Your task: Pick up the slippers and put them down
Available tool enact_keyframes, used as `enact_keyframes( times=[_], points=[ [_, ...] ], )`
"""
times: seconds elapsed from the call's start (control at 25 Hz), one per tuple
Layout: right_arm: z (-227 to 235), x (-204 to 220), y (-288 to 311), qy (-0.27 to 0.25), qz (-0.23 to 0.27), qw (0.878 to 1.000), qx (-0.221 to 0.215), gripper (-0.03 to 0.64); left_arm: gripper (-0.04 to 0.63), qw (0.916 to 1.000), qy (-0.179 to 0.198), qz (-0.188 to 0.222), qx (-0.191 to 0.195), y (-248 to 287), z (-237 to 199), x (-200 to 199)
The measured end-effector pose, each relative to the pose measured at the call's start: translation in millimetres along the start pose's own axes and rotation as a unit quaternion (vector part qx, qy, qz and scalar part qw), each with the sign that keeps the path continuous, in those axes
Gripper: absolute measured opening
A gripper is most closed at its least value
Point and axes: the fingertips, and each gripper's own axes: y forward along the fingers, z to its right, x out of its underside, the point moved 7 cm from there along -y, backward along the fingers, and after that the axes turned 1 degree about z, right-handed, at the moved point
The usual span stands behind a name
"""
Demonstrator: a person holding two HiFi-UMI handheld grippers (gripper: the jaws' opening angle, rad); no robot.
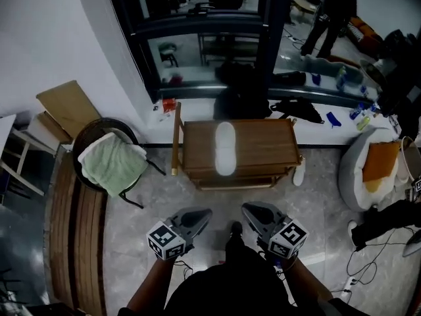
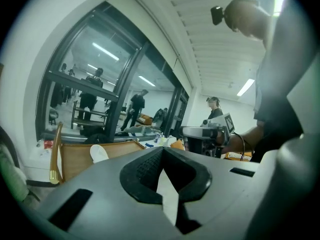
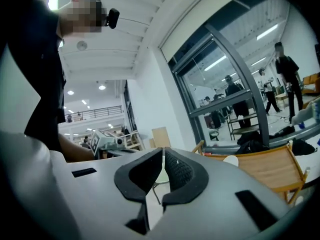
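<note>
The white slippers (image 1: 225,147) lie as one pale oval shape on top of a low wooden table (image 1: 263,143) in front of me. In the left gripper view a white slipper (image 2: 98,153) shows on the table top (image 2: 75,159). The right gripper view has a slipper (image 3: 231,160) just past the table edge (image 3: 265,166). My left gripper (image 1: 206,212) and right gripper (image 1: 245,208) hover side by side over the floor, well short of the table, pointing towards it. Both have their jaws together with nothing between them, as seen in the left gripper (image 2: 163,149) and right gripper (image 3: 163,149) views.
A round chair with a green towel (image 1: 112,160) stands to the left of the table, and a wooden bench (image 1: 75,229) runs along the left. A beanbag with an orange cushion (image 1: 375,166) and floor cables (image 1: 368,262) are at the right. A glass wall (image 1: 204,18) is behind.
</note>
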Motion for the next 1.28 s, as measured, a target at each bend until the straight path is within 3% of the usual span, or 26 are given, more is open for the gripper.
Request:
enact_keyframes(
  times=[0.56,0.76,1.28],
  points=[
    [114,-24,55,0.016,-0.015,0.998,-0.055,0.025,0.003,0.9984,0.001,-0.012,-0.055,81,-78,-50],
    [135,-18,71,0.034,-0.022,0.998,-0.044,0.025,0.003,0.9981,-0.012,-0.018,-0.058,89,-103,-52],
    [158,38,116,0.169,-0.059,0.984,0.007,0.026,0.003,0.9972,-0.060,-0.012,-0.043,99,-157,-22]
  ],
)
